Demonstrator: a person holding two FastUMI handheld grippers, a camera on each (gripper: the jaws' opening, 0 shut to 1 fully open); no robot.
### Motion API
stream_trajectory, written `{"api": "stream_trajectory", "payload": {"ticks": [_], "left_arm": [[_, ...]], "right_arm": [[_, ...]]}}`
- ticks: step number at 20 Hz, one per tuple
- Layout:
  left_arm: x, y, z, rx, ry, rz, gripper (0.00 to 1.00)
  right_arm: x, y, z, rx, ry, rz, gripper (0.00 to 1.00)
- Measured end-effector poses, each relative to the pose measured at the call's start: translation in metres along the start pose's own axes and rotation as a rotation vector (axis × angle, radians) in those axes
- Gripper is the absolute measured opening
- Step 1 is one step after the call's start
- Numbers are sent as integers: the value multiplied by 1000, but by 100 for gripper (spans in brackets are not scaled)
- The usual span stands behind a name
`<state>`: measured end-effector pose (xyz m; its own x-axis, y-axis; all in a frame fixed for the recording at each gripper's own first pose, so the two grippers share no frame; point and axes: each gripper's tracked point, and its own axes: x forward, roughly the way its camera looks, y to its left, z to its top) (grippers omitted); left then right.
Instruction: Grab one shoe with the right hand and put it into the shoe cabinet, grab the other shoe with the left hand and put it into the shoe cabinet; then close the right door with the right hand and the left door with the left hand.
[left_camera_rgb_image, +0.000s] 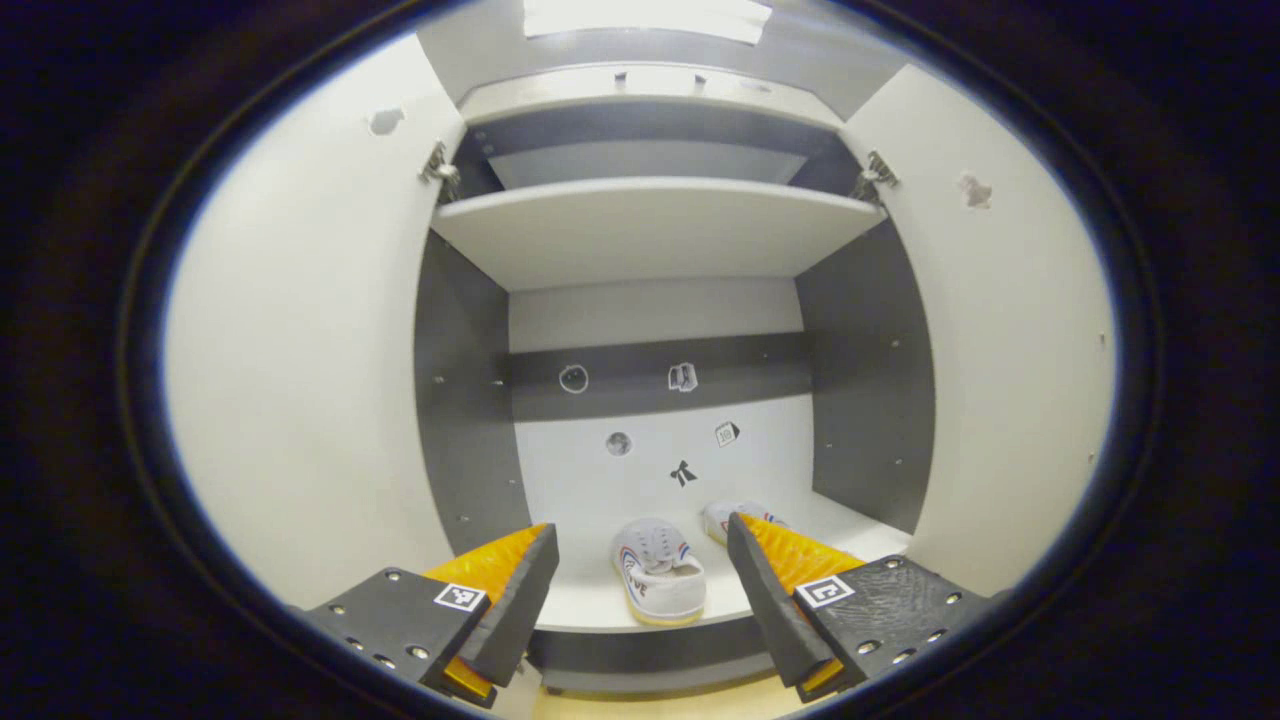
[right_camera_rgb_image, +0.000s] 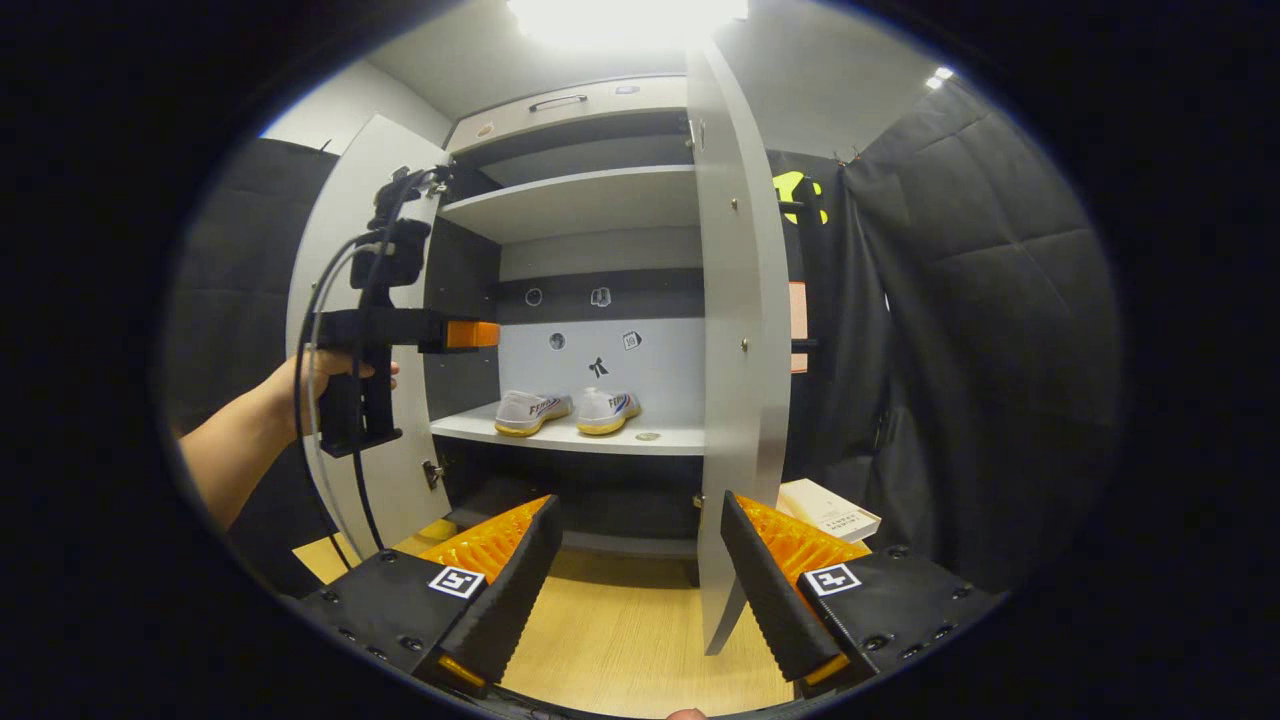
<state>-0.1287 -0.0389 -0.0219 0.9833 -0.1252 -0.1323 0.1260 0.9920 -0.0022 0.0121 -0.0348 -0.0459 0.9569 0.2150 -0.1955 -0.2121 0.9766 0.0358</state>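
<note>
Both grippers, left (left_camera_rgb_image: 640, 600) and right (right_camera_rgb_image: 635, 585), gape wide, empty; two shoes (right_camera_rgb_image: 565, 410) sit at the cabinet shelf's (right_camera_rgb_image: 600, 437) front edge, doors (right_camera_rgb_image: 735, 330) open.

Bystander items around the cabinet

A flat pale cardboard box (right_camera_rgb_image: 829, 510) lies on the light wood-grain floor (right_camera_rgb_image: 620, 630), just beyond the right claw's right finger in the right gripper view, against the quilted black cloth wall (right_camera_rgb_image: 980, 330) that fills the space ahead and to that claw's right. A small orange rectangular panel (right_camera_rgb_image: 797, 326) shows farther ahead, above the box. Straight ahead of the left claw, small dark stickers, among them a bow-shaped sticker (left_camera_rgb_image: 683, 472), dot a white back panel.
</note>
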Motion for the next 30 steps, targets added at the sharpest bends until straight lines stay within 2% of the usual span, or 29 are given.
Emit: {"api": "stream_trajectory", "payload": {"ticks": [7, 9, 11, 12, 13, 19, 21, 25, 29, 30], "left_arm": [[-110, 28, 18, 14, -37, 37, 97], [-130, 36, 15, -4, -31, 29, 97], [-155, 48, 13, -7, -24, 25, 97], [-166, 52, 11, -7, -23, 24, 97], [-178, 55, 7, -10, -18, 22, 97], [-234, 74, -7, -17, -21, 31, 97], [-247, 77, -8, -18, -27, 35, 97], [-261, 81, -10, -41, -22, 35, 97], [-266, 89, -9, -47, -27, 58, 97], [-267, 90, -9, -43, -26, 63, 97]], "right_arm": [[-11, 18, 22, -17, -54, 56, 100], [-13, 24, 30, -25, -70, 48, 96], [-14, 30, 33, -34, -73, 30, 100], [-17, 33, 35, -36, -77, 19, 96], [-19, 36, 36, -36, -82, 8, 100], [-32, 47, 42, -25, -88, -30, 100], [-35, 51, 47, -21, -95, -20, 100], [-42, 36, 60, -28, -110, -42, 100], [-46, -4, 81, -23, -121, -109, 100], [-47, -18, 87, -24, -124, -134, 96]]}}
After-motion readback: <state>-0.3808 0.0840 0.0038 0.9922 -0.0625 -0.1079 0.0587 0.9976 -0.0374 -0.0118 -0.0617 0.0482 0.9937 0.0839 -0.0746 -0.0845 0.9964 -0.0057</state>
